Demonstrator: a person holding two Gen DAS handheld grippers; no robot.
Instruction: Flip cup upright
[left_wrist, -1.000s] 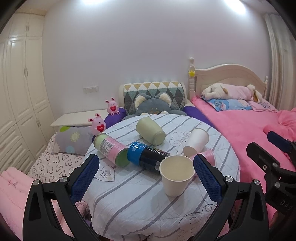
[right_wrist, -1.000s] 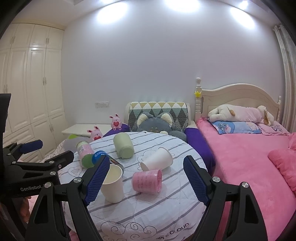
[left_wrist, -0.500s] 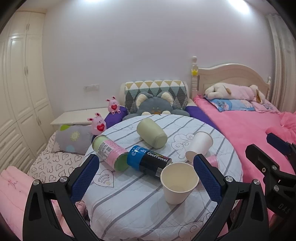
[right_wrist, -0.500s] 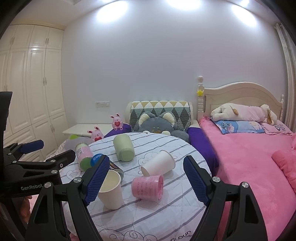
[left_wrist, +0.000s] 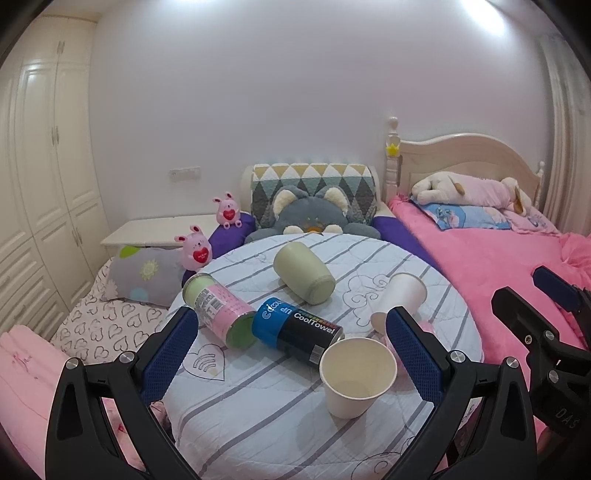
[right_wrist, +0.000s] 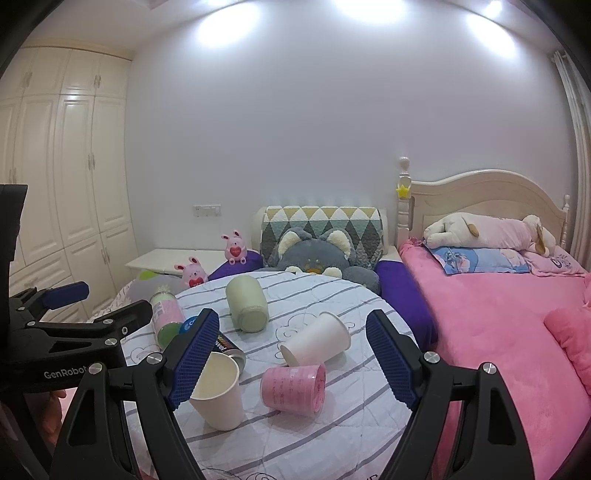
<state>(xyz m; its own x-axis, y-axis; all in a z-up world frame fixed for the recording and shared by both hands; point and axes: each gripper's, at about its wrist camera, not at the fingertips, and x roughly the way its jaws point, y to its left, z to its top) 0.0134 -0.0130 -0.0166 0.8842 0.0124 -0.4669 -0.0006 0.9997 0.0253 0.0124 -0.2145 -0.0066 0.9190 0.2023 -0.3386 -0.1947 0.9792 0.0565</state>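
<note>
Left wrist view: left gripper (left_wrist: 288, 349) spread wide, both blue pads (left_wrist: 168, 349) visible, nothing held between them. Below and ahead lies a round table (left_wrist: 258, 413) covered in a striped cloth. One paper cup (left_wrist: 356, 376) stands upright near the front edge, mouth up, apart from both pads. Just behind it lies a blue-and-black CoolTowel canister (left_wrist: 297, 332) on its side, its metal end close to the cup rim — contact cannot be confirmed. To the canister's left, a pink-and-green canister (left_wrist: 218, 310) also lies on its side. A green cup (left_wrist: 304, 273) lies tipped over toward the middle of the table. A second white paper cup (left_wrist: 400, 301) lies on its side at the right, mouth toward the camera. The right gripper (left_wrist: 546, 321) shows at the right edge of the frame, off the table.

Right wrist view: right gripper (right_wrist: 291, 360) wide open, holding nothing. Between its pads, in line of sight, lie the tipped white paper cup (right_wrist: 317, 343) and, nearer, a pink cup (right_wrist: 293, 387) on its side, the two close together. The upright paper cup (right_wrist: 218, 393) stands at the left, partly behind the left pad. The green cup (right_wrist: 247, 304) lies farther back. The left gripper (right_wrist: 99, 310) appears at the left edge, jaws apart — empty.
</note>
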